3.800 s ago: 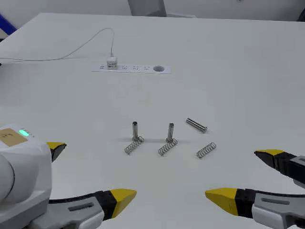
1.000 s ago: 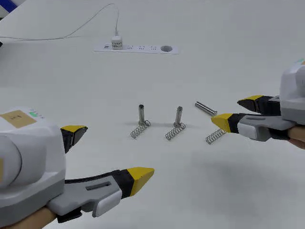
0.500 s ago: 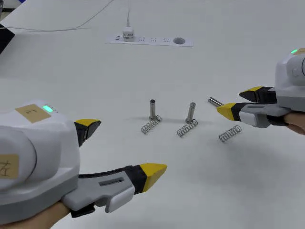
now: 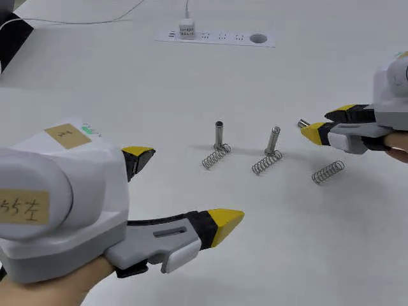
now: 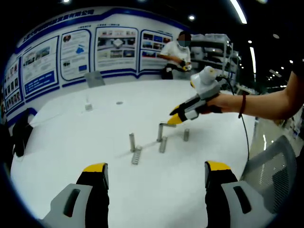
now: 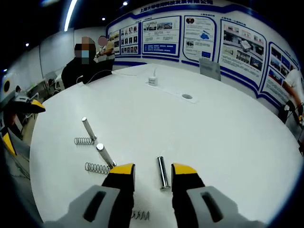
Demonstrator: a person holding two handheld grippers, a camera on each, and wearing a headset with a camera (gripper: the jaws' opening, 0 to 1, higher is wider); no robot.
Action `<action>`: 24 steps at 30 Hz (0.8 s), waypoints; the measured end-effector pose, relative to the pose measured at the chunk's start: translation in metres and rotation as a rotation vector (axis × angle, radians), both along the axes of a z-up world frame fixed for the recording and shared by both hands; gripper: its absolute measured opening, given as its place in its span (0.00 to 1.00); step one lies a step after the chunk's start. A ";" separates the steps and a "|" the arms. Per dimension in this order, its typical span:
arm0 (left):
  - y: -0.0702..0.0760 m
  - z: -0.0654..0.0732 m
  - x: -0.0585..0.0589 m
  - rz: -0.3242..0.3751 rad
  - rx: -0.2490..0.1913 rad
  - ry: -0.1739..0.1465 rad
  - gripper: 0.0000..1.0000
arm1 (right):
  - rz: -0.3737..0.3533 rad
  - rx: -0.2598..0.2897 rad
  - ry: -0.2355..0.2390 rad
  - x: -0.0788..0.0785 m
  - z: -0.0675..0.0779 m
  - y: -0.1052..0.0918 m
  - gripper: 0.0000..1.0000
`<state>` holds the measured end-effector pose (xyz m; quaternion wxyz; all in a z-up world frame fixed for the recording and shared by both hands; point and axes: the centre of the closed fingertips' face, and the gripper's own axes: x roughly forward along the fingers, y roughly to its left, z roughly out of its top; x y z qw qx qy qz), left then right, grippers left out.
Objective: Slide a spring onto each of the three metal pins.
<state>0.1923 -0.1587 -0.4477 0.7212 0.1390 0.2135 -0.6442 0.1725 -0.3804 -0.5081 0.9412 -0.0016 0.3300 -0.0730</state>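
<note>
Your right gripper (image 6: 153,170) was open a little way and held nothing. The lying pin (image 6: 162,172) was on the white table (image 6: 228,133), right between its jaws, closer to one jaw than the other. I think your job here was to grab that pin and stand it up. To do it well, you needed the pin in the middle of the gap. Then you had to squeeze slowly so it did not roll away.

The first standing pin (image 4: 218,134) had the first spring (image 4: 216,156) at its foot. The second standing pin (image 4: 273,139) had the second spring (image 4: 266,162). The third spring (image 4: 327,172) lay near your right gripper. Your left gripper (image 4: 182,188) was wide open, empty, and well back from the pins.
</note>
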 end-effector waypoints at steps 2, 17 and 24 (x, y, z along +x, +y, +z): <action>-0.001 -0.001 0.000 0.001 0.001 0.003 0.84 | 0.007 -0.001 0.007 0.003 -0.004 -0.002 0.31; -0.002 -0.009 0.003 0.003 0.016 0.018 0.83 | 0.003 0.034 0.027 0.017 -0.026 -0.011 0.23; -0.003 -0.008 0.003 -0.002 0.010 0.022 0.83 | -0.021 0.064 0.032 0.019 -0.030 -0.016 0.19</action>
